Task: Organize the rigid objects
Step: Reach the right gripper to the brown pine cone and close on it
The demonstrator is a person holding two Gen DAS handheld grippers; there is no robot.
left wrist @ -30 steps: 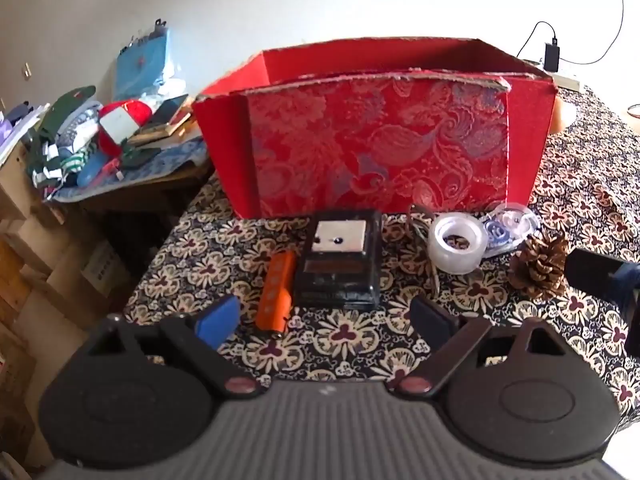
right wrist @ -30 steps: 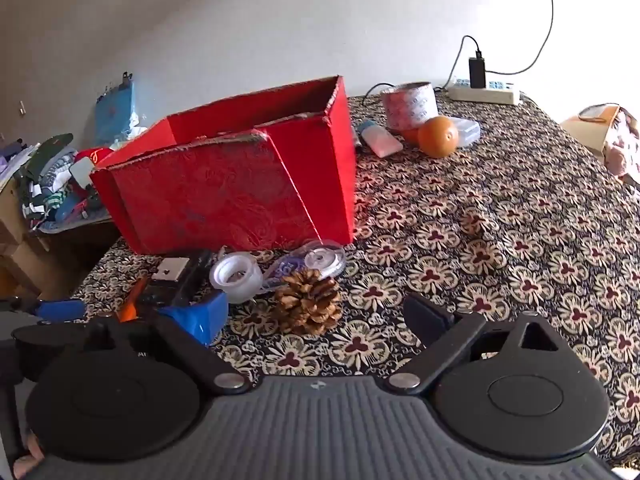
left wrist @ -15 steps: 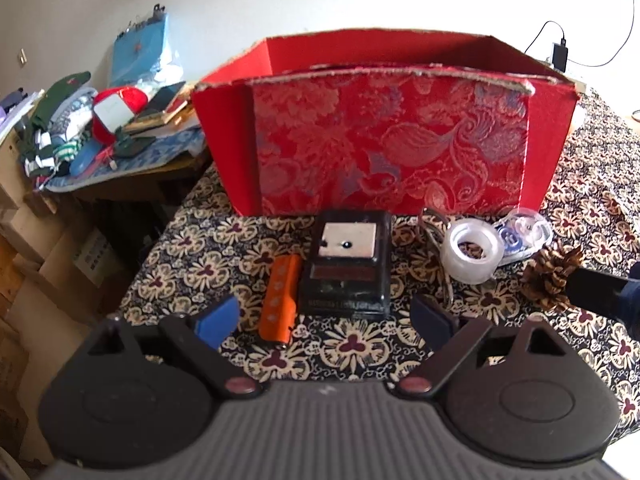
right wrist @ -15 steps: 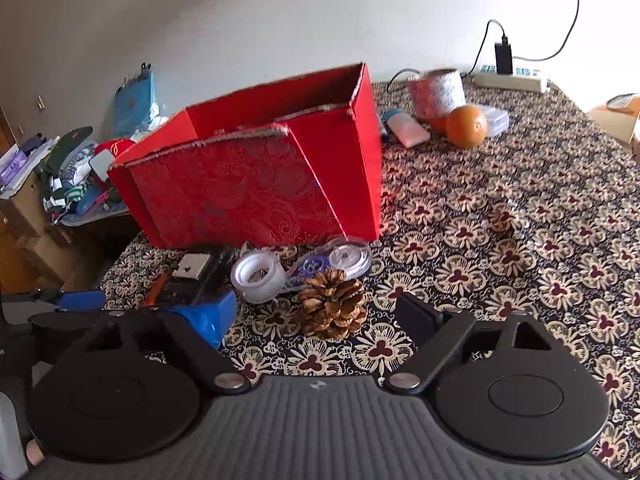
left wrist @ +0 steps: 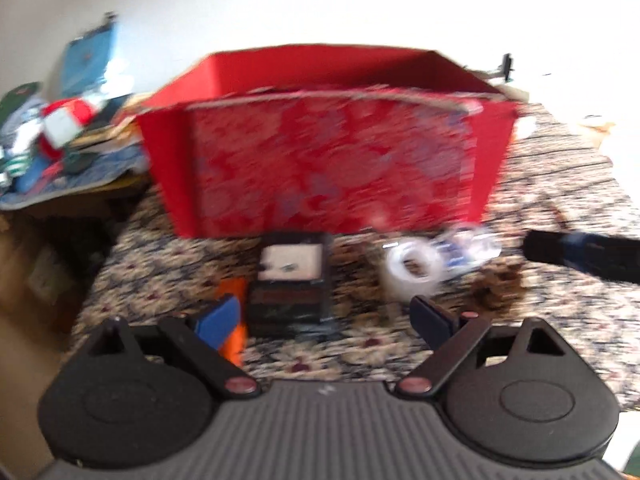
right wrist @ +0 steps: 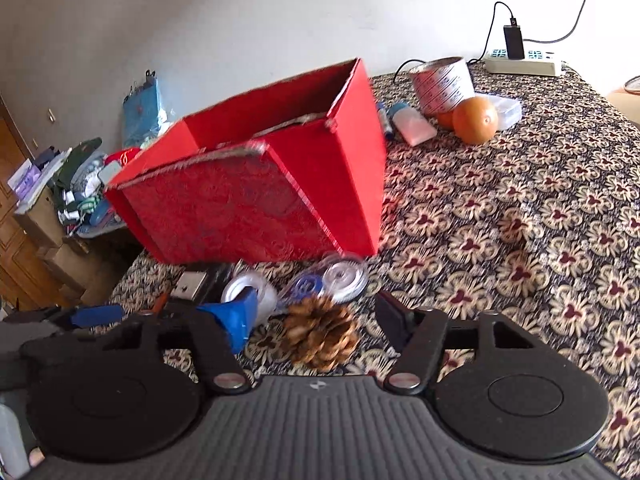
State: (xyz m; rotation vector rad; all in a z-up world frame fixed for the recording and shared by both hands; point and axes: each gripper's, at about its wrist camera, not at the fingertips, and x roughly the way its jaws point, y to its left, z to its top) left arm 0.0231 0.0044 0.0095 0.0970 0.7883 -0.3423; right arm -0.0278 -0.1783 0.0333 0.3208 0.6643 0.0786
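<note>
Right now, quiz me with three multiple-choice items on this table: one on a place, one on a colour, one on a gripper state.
1. Where does the pine cone lie?
A. inside the red box
B. on the tablecloth between the open fingers of the right gripper
C. beside the orange

2. What colour is the slim bar left of the black device?
A. orange
B. green
C. white

3. What state is the left gripper in?
A. shut on the tape roll
B. shut on the black device
C. open, holding nothing

Answers:
1 B: it sits before the right gripper, outside the red box.
2 A: its body shows orange.
3 C: its fingers stand apart, with the tape roll lying free.
</note>
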